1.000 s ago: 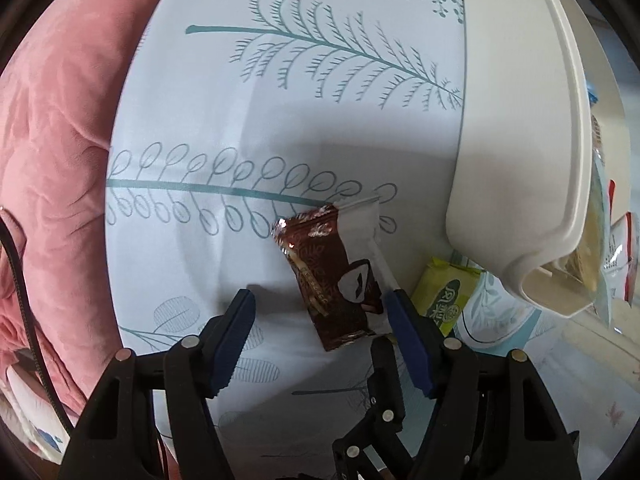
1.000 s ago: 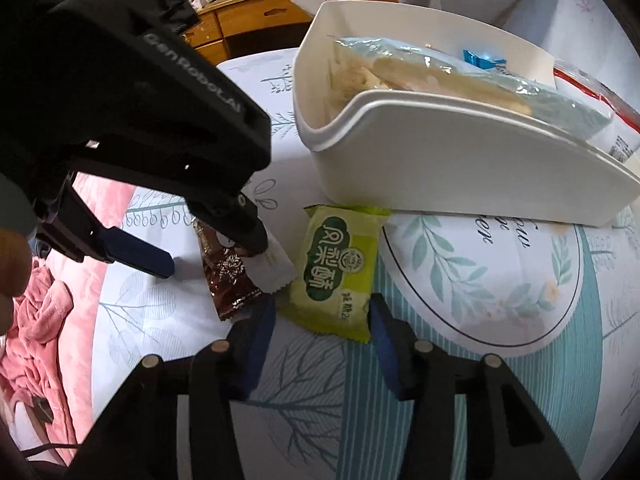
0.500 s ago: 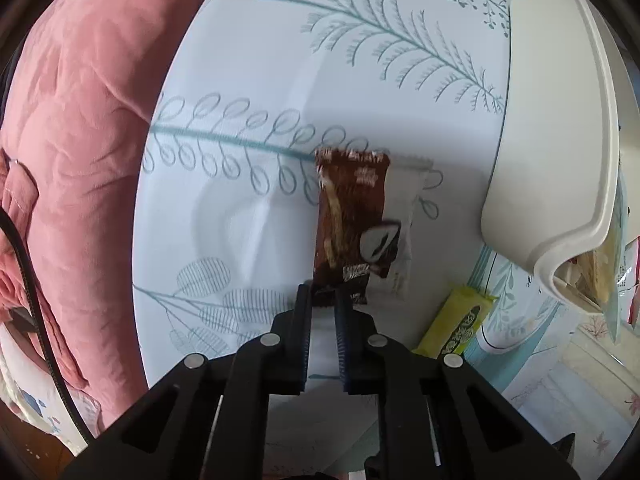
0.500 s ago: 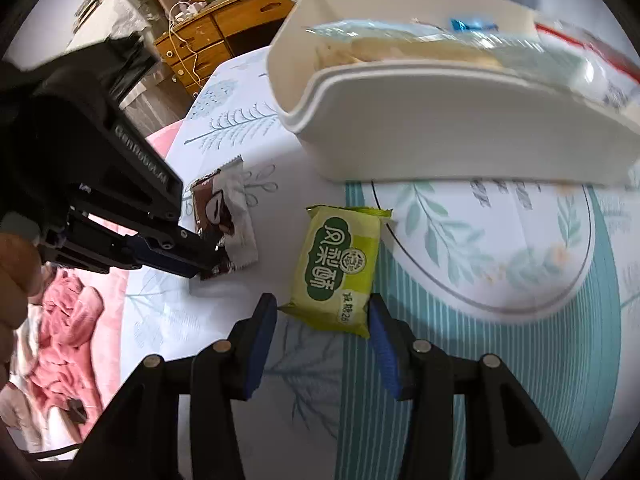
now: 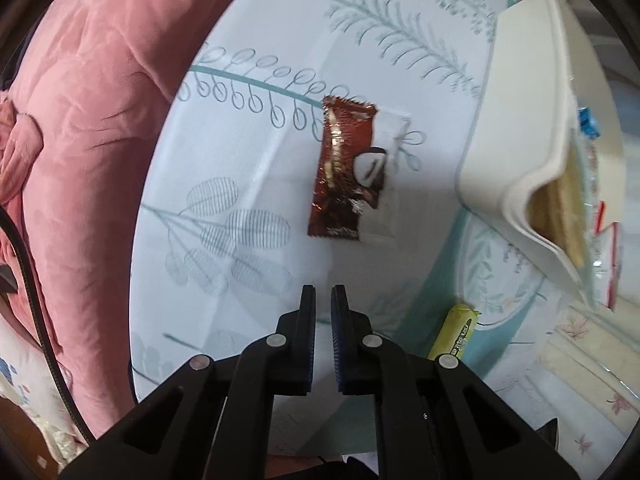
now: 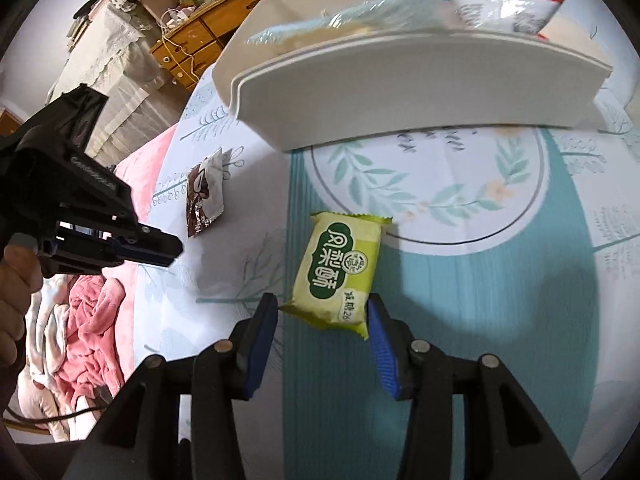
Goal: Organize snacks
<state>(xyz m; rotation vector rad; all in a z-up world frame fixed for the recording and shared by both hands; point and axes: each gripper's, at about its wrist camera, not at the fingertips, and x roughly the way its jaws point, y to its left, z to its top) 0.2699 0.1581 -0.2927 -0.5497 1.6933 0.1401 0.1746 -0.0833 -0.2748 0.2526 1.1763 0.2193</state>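
Blanket (image 5: 80, 128), pink and rumpled, fills the left of the left wrist view, beside a pale leaf-print cloth (image 5: 248, 168); left claw (image 5: 323, 294) points down over the cloth with jaws closed together and nothing between them; brown snack packet (image 5: 346, 168) lies flat on the cloth ahead of the tips, apart from them; white bin (image 5: 516, 120) stands to the right of the packet, with bagged snacks showing over its rim; green snack packet (image 5: 456, 334) is partly visible at lower right near the bin. In the right wrist view a hand (image 6: 14, 292) at the far left holds the left claw, fingers pressed shut, brown packet lying beyond its tip; wooden dresser (image 6: 208, 28) stands in the background at upper left; right claw (image 6: 322, 308) is partly open, jaws either side of the green packet's near end; right pad touches the packet's corner, left pad stands clear; packet rests on the cloth, not lifted; white bin sits behind it.
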